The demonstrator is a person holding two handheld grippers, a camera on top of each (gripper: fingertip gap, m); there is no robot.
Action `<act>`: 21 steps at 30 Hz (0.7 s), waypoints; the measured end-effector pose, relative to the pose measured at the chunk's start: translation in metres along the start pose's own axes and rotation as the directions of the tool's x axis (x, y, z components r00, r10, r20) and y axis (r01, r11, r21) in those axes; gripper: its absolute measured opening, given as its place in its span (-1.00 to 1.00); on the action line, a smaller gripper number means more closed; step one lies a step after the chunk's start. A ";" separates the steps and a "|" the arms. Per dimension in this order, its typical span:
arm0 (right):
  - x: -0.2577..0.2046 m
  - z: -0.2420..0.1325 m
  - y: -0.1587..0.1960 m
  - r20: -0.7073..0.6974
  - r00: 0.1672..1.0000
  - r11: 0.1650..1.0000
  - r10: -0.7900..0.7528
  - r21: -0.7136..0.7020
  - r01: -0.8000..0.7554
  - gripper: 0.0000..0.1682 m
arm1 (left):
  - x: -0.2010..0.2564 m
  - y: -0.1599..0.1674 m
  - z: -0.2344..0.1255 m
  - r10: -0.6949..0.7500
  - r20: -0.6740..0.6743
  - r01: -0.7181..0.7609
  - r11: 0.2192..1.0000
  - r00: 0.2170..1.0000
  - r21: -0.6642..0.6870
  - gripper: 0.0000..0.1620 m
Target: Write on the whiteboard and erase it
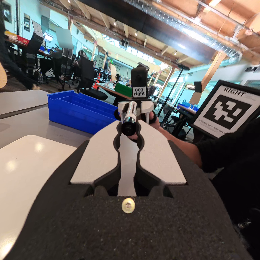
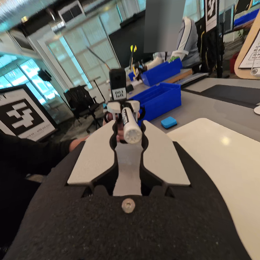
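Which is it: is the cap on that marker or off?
On. The left wrist view shows the black cap seated on the end of the white marker, with no writing tip exposed.

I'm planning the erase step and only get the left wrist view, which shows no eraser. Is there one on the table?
Observer: Yes. The right wrist view shows a blue eraser lying flat on the grey table, between the blue bin and the whiteboard corner.
Operator: Does the right gripper have the marker's tail?
Observer: The right gripper has its fingers on either side of the marker at its white butt end.
Operator: Any marks on that side of the board?
Observer: None on the part that view shows.
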State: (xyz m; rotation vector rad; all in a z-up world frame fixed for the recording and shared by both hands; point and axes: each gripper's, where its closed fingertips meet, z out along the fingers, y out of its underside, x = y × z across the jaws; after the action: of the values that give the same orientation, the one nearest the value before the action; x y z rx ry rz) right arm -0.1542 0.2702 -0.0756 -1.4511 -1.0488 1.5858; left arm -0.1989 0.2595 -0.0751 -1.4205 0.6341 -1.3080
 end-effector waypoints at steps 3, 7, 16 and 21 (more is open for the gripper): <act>0.003 0.002 -0.010 0.007 0.999 0.990 0.043 0.135 -0.043 -0.56 | -0.004 0.002 0.003 -0.035 -0.003 0.035 0.999 0.999 0.033 -0.76; 0.009 0.005 -0.009 -0.010 0.998 0.981 0.064 0.183 -0.061 -0.55 | -0.006 -0.005 0.002 -0.056 -0.003 0.056 0.996 0.998 0.075 -0.77; 0.006 0.006 -0.018 0.061 0.992 0.939 0.115 0.318 -0.128 -0.76 | -0.006 0.001 0.005 -0.061 -0.002 0.061 0.996 0.998 0.069 -0.76; 0.002 0.003 -0.018 0.045 0.996 0.947 0.077 0.309 -0.087 -0.76 | -0.002 0.003 0.008 -0.044 -0.006 0.044 0.998 0.999 0.044 -0.77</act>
State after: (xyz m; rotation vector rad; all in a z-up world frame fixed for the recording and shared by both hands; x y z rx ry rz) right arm -0.1571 0.2789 -0.0594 -1.2704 -0.7221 1.7488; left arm -0.1911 0.2629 -0.0778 -1.4025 0.5770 -1.3523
